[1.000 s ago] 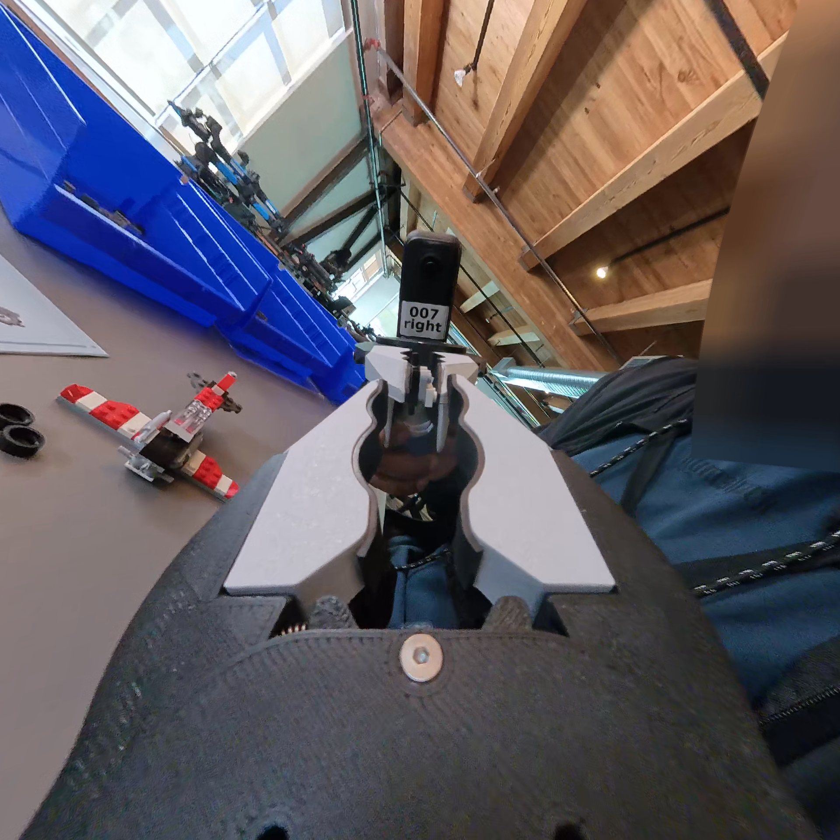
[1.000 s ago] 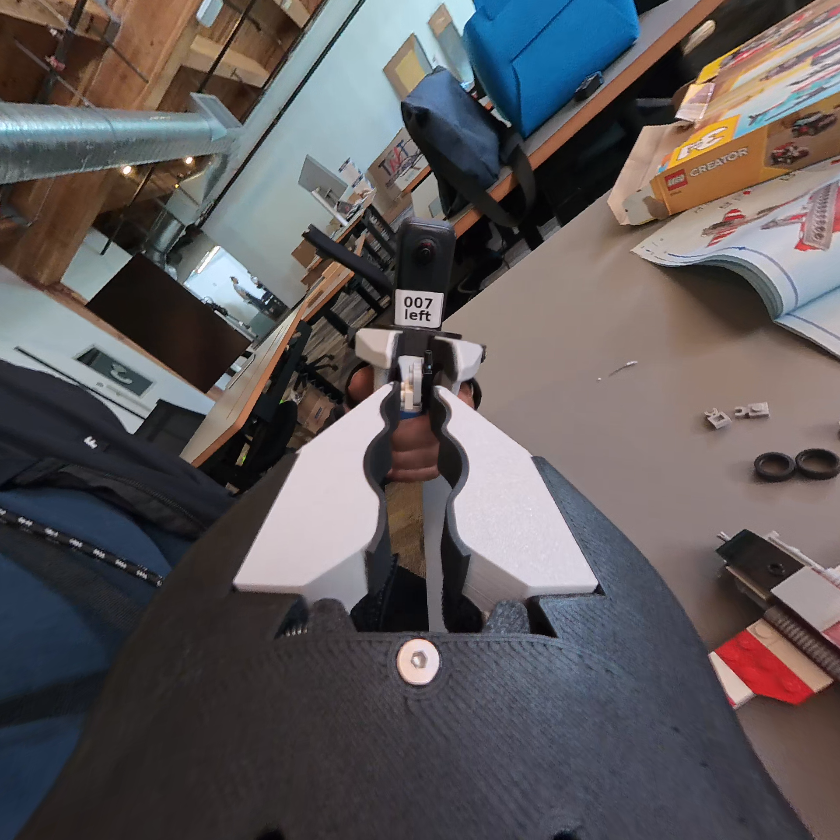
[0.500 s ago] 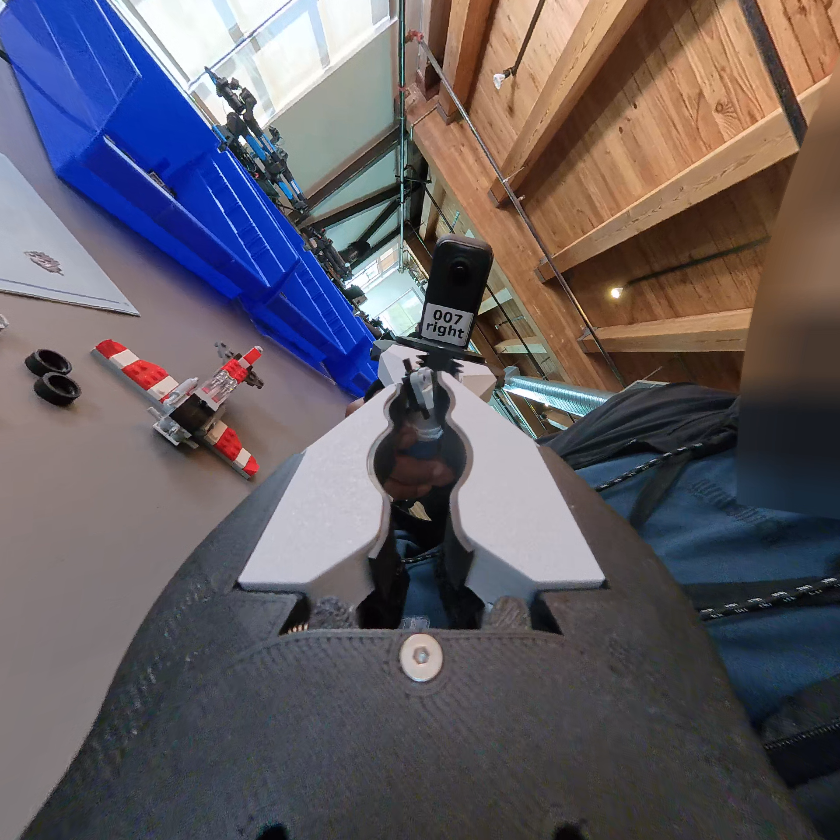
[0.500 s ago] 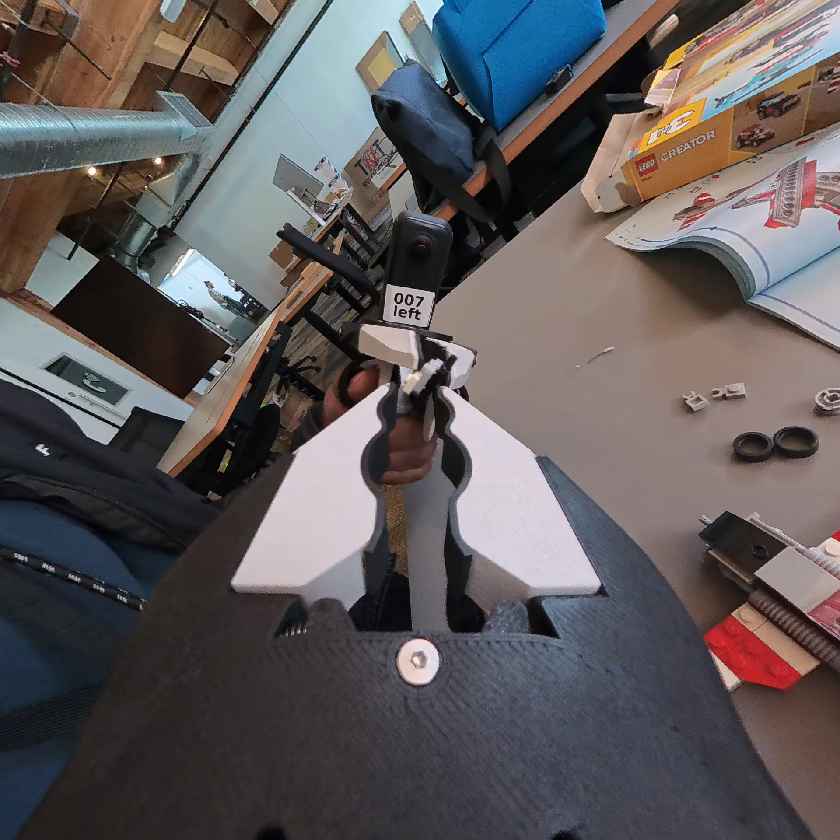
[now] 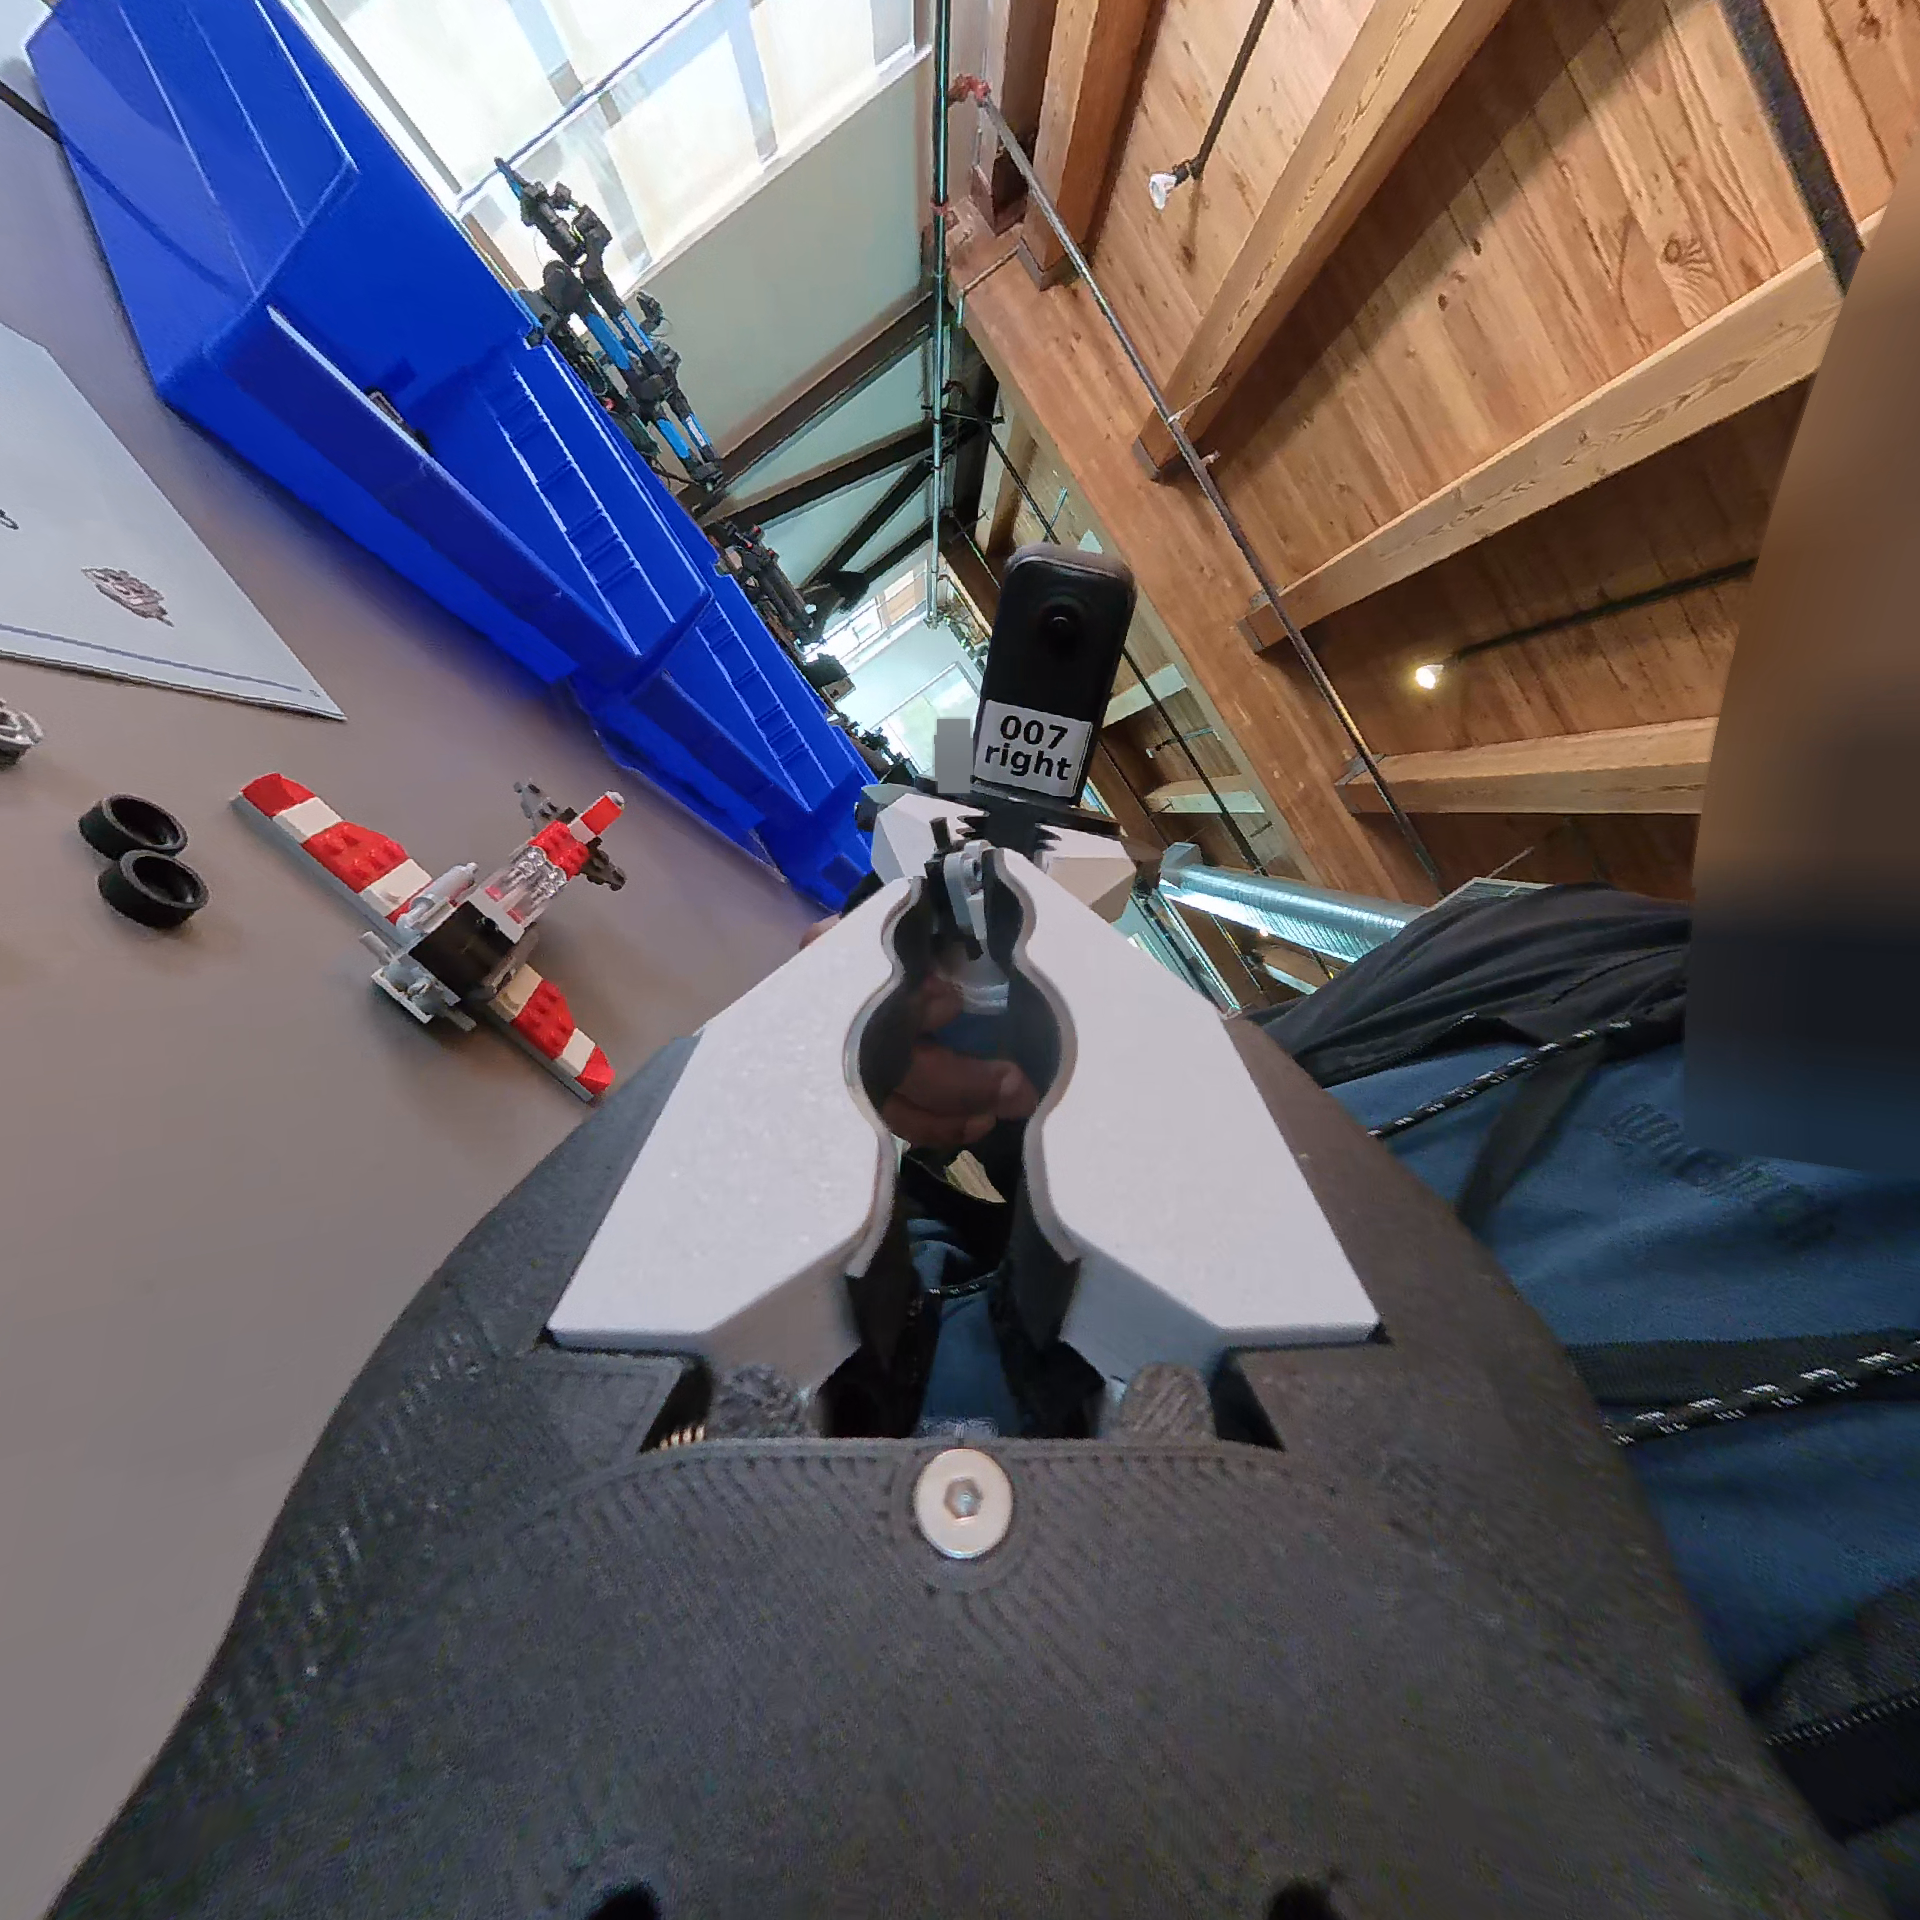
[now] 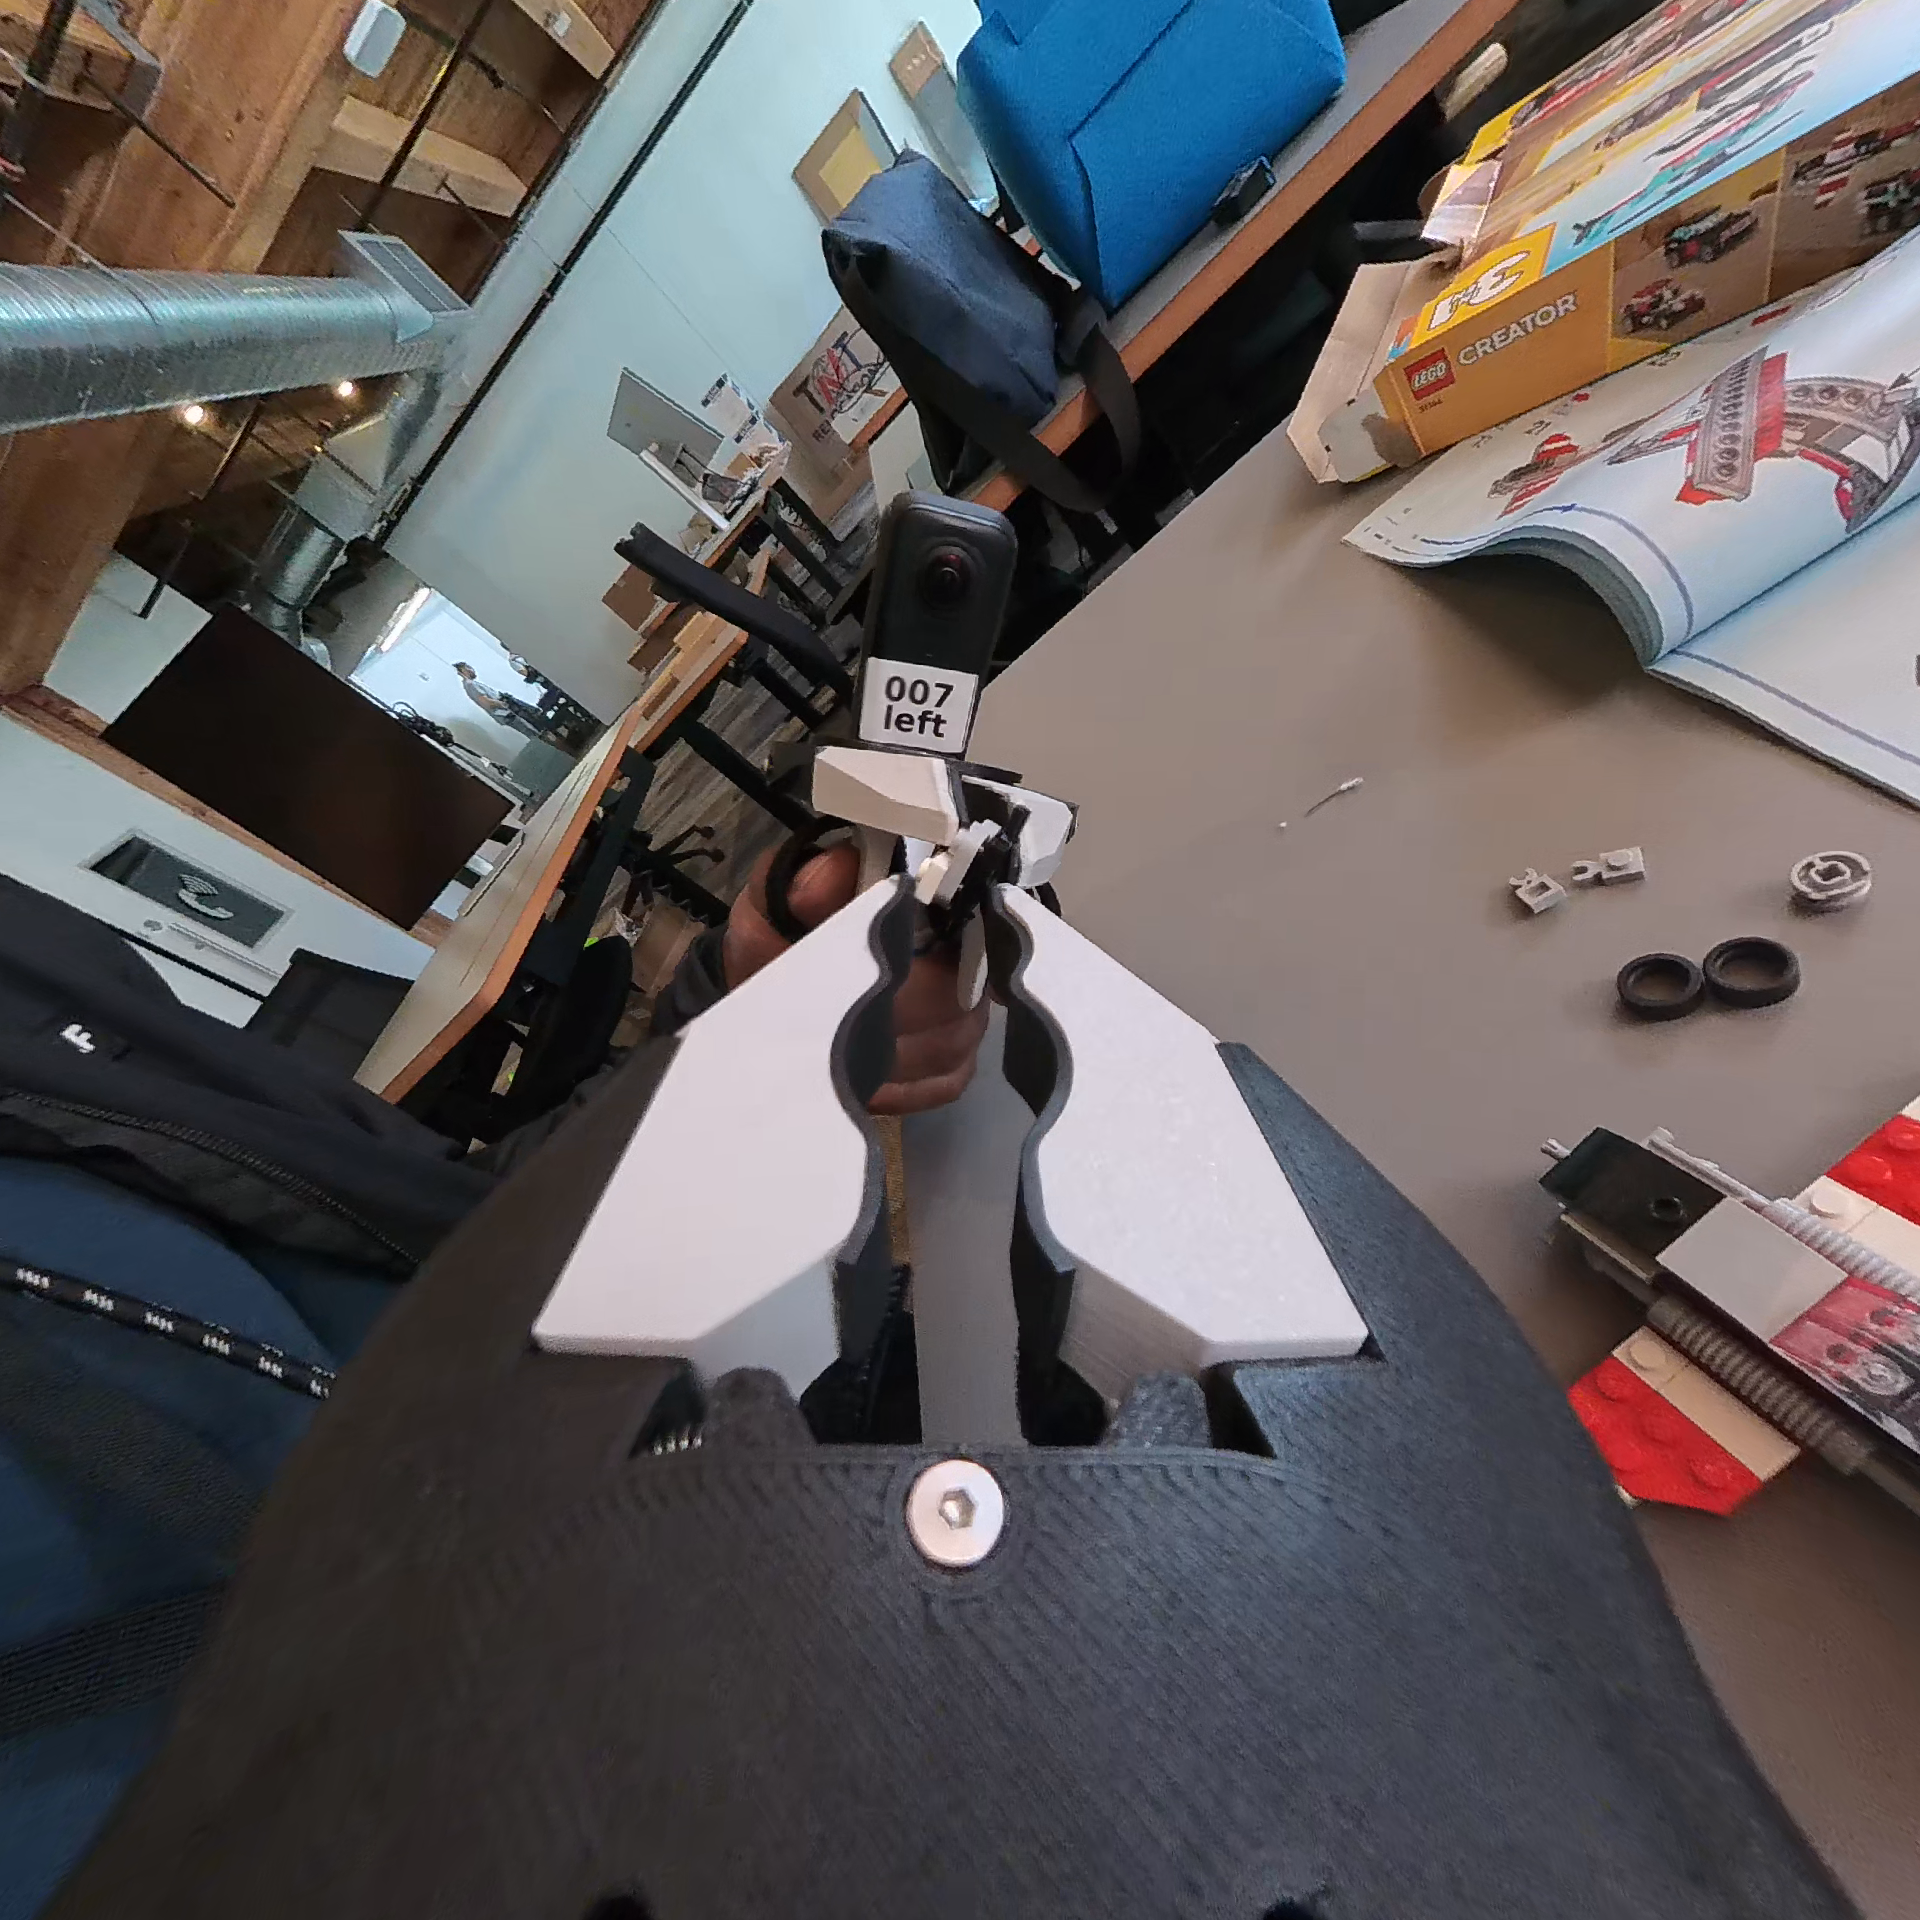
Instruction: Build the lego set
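Observation:
My left gripper [image 5: 963,888] and right gripper [image 6: 948,902] are held in the air, tip to tip, above the table's near edge. Each is shut on a small Lego sub-assembly between the tips. It looks grey and black in the left wrist view [image 5: 961,868] and white and black in the right wrist view [image 6: 951,862]. How its parts join is hidden by the fingers. The red, white and grey Lego plane [image 5: 468,925] lies on the grey table [image 5: 208,1143]. Its wing also shows in the right wrist view [image 6: 1766,1320].
Two black tyres [image 6: 1704,977] lie near the plane, with small grey pieces [image 6: 1538,891] and a round grey piece [image 6: 1829,881] beyond. An open instruction booklet [image 6: 1714,540] and the Lego box [image 6: 1662,239] are farther back. Blue bins [image 5: 416,416] line the table's other side. My two grippers' fingertips are within a few centimetres of each other. Left tips and right tips are each some 15 cm from the round grey piece [image 6: 1829,881].
Both grippers have stayed tip to tip but rolled and shifted, so more of the table shows. The small sub-assembly between the tips now sits tilted.

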Available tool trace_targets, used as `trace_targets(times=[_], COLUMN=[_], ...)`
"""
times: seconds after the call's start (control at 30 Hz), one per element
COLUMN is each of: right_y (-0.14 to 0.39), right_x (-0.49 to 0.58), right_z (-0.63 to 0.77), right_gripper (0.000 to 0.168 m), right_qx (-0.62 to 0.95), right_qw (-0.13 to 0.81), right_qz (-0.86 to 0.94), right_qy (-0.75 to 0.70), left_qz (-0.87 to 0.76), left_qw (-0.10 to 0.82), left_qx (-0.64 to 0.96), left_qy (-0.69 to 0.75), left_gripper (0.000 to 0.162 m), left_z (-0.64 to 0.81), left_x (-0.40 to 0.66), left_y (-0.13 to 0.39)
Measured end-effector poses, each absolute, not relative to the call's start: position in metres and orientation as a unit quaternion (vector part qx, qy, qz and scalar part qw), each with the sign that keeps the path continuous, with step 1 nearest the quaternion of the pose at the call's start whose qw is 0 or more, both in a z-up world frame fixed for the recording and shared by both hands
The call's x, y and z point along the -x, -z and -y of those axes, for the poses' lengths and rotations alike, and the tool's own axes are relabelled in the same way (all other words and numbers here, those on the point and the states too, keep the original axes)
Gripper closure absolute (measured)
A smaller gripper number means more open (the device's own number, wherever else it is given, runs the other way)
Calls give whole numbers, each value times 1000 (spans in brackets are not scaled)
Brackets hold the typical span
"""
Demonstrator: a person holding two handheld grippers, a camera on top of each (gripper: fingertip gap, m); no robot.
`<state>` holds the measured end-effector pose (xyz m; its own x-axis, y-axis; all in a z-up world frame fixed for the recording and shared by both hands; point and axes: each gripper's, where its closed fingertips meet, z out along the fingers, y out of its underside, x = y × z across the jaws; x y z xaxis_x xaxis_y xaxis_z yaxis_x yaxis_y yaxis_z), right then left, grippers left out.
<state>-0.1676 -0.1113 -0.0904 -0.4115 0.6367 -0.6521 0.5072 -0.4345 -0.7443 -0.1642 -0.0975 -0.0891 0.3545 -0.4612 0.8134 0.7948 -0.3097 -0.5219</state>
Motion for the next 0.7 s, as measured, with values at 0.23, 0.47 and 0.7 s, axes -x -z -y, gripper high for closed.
trace_targets(times=[0.23,0.47,0.7], right_y=[93,94,95], right_x=[173,177,179], right_z=[98,90,93], right_gripper=[159,159,159], right_qx=[569,589,589], right_qw=[59,67,70], right_qz=[483,429,420], right_qy=[-663,-682,-687], left_qz=[189,212,214], left_qw=[579,572,562], left_qx=[580,562,562], left_qy=[542,558,568], left_gripper=[144,144,145], left_z=[92,88,85], left_x=[180,182,177], left_y=[92,93,93])
